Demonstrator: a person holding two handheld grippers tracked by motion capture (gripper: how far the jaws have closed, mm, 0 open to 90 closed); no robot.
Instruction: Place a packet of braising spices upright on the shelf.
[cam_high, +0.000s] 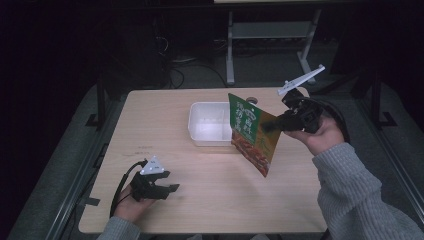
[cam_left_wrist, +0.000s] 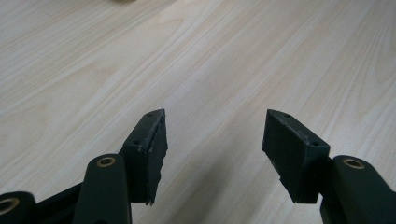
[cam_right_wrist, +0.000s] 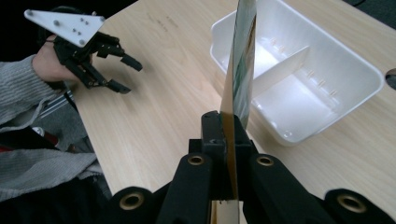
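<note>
Both sleeves (cam_high: 350, 185) are grey ribbed knit, thick and loose at the cuffs. The left gripper (cam_high: 172, 188) is black all over, built of jointed links, with a pale grey three-cornered plate (cam_high: 153, 166) on top dotted with small screws, and a black cable (cam_high: 121, 182) looping out behind it. The right gripper (cam_high: 267, 124) is the same black make, its plate (cam_high: 301, 80) seen nearly edge-on. Up close the jaws end in blocky dark pads (cam_left_wrist: 154, 149) with small screw holes, and brass-coloured bushes (cam_left_wrist: 106, 162) ring the pivots on the rounded black arms.
</note>
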